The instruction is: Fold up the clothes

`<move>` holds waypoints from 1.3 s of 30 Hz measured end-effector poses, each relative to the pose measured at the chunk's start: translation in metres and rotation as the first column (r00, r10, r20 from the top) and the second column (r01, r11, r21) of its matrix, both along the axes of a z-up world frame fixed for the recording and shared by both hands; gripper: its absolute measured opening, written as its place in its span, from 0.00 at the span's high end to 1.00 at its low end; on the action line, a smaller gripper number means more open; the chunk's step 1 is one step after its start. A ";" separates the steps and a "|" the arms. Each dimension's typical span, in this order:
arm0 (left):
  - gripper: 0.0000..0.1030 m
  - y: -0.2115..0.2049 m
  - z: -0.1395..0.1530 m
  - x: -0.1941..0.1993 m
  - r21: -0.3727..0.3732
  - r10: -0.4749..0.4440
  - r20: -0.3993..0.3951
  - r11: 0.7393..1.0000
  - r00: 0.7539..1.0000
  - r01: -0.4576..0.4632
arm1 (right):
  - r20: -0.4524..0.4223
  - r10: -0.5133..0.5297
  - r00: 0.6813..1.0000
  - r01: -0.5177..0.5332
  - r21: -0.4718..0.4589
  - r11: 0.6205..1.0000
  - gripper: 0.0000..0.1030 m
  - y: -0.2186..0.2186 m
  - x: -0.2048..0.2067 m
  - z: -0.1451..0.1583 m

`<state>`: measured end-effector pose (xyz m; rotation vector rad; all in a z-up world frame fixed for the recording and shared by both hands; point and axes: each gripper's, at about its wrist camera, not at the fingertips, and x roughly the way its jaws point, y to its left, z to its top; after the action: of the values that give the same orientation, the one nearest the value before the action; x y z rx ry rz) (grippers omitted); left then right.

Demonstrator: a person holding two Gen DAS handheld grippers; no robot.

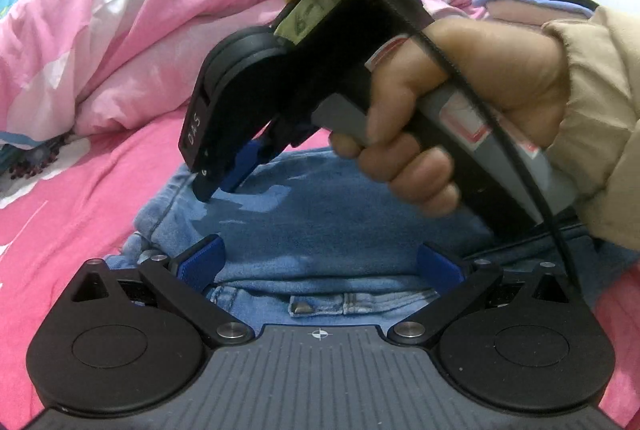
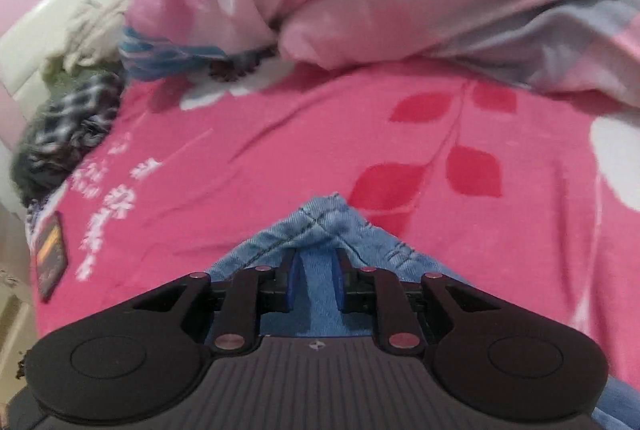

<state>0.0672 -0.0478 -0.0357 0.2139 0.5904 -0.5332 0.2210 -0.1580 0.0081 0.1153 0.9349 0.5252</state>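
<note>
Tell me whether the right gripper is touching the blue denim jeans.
Touching. In the left wrist view, the right gripper presses its tip into the blue denim jeans on the bed.

the left gripper filled the bottom of the left wrist view: a grey ribbed plate with a small white crosshair mark, two matte black round housings with shallow discs, black link arms fixed by silver round screws, and blue pads on the fingers. the right gripper, at centre frame there, had a black body with white "das" lettering, a green light at the top, a yellow strap, a handwritten label, a grey handle with red-and-white stickers, and a thin black cable. the right hand showed bare skin and a beige padded sleeve. the right wrist view showed the same build, its screws tinted pink.
</note>
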 end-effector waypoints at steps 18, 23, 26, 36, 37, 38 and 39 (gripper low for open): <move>0.00 -0.002 -0.001 0.003 0.015 0.005 0.003 1.000 1.000 -0.005 | 0.184 -0.425 0.886 0.444 -0.081 0.892 0.80 -0.216 -0.160 0.047; 0.00 -0.004 -0.002 0.002 0.026 0.004 0.006 1.000 1.000 -0.004 | 0.090 -0.493 0.866 0.498 -0.053 0.866 0.86 -0.251 -0.146 -0.004; 0.00 -0.003 -0.002 0.002 0.024 0.007 0.006 1.000 1.000 -0.007 | 0.107 -0.530 0.841 0.533 -0.002 0.846 0.84 -0.252 -0.151 0.022; 0.00 -0.005 -0.003 0.001 0.029 0.008 0.008 1.000 1.000 -0.008 | 0.064 -0.313 0.948 0.311 0.027 0.950 0.87 -0.187 -0.135 0.005; 0.00 -0.005 -0.004 0.001 0.030 0.007 0.008 1.000 1.000 -0.008 | 0.032 -0.334 0.942 0.334 0.021 0.942 0.91 -0.188 -0.128 -0.007; 0.00 -0.005 -0.004 0.001 0.029 0.007 0.008 1.000 1.000 -0.008 | 0.013 -0.356 0.934 0.355 0.051 0.933 0.91 -0.193 -0.127 -0.006; 0.00 -0.005 -0.004 0.001 0.029 0.007 0.008 1.000 1.000 -0.008 | -0.005 -0.378 0.926 0.377 0.081 0.923 0.91 -0.197 -0.127 -0.005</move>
<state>0.0679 -0.0529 -0.0393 0.2411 0.5909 -0.5166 0.0939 -0.3551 0.0035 0.3588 0.8535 0.2045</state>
